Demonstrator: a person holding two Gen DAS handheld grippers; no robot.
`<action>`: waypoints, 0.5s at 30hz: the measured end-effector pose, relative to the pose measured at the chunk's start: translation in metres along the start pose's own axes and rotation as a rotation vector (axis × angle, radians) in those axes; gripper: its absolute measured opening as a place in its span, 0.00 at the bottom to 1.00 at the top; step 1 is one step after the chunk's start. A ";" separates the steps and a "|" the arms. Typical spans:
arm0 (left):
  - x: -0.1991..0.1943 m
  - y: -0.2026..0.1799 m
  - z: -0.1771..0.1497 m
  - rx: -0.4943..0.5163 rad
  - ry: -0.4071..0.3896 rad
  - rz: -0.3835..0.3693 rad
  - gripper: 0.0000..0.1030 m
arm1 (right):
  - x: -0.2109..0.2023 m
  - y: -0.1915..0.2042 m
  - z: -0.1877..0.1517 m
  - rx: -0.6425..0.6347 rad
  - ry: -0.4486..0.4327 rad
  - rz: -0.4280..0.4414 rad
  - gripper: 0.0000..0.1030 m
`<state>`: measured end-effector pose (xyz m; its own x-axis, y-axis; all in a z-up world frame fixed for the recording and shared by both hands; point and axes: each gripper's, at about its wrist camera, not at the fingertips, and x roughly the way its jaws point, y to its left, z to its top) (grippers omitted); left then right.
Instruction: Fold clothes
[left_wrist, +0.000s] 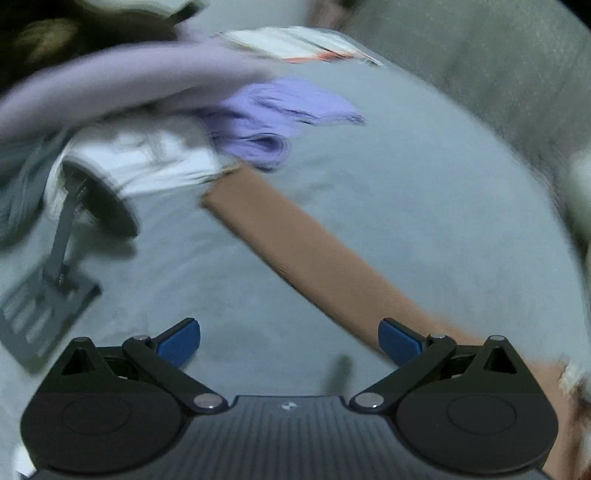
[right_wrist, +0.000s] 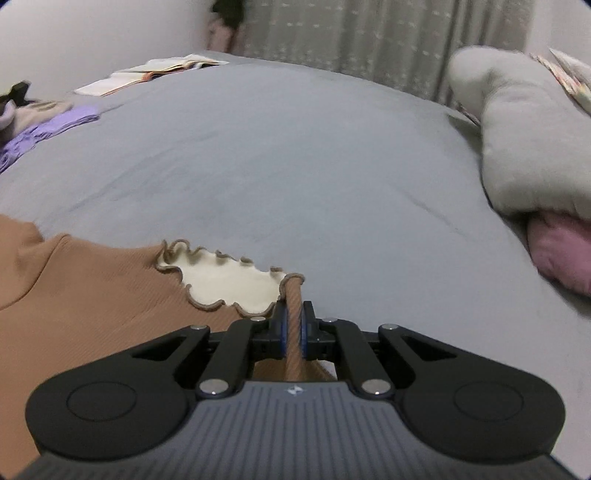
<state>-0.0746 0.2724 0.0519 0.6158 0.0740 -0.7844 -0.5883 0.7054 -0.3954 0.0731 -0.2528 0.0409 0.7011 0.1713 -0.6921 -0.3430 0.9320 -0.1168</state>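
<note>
The task's garment is a tan ribbed top (right_wrist: 92, 295) with a cream lining showing inside its wavy, ruffled neckline (right_wrist: 225, 284), lying spread on the grey bed (right_wrist: 295, 166) close under the right gripper (right_wrist: 294, 332). That gripper's blue-padded fingers (right_wrist: 282, 328) are closed almost completely on a raised fold of the tan fabric at the neckline's edge, the ribbed cloth pinched upright between the pads. In the left wrist view, which is blurred, a long tan sleeve (left_wrist: 303, 251) of the same garment stretches diagonally across the bed. The left gripper (left_wrist: 289, 341) hangs above the sheet with its fingers (left_wrist: 181, 341) spread wide and nothing between them; the sleeve passes just beside the one on the right of the picture. Farther off lies a crumpled lavender garment (left_wrist: 280, 118), with white cloth (left_wrist: 147, 162) beside it. At the far edge of the bed sits an open book (right_wrist: 155, 72), and a grey plush pillow (right_wrist: 524, 129) rests at the right.
</note>
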 end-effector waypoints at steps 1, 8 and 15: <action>0.001 0.008 0.004 -0.034 0.007 -0.013 0.99 | 0.000 0.004 -0.002 -0.003 0.000 -0.024 0.08; 0.004 0.027 0.027 -0.112 -0.090 -0.044 0.99 | -0.059 0.030 -0.003 0.061 -0.083 -0.019 0.58; 0.033 0.032 0.038 -0.188 -0.152 -0.138 0.99 | -0.169 0.058 -0.044 0.213 -0.157 0.238 0.72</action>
<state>-0.0534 0.3239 0.0312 0.7603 0.1014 -0.6416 -0.5713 0.5743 -0.5863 -0.0929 -0.2419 0.1198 0.7104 0.4230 -0.5625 -0.3818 0.9030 0.1969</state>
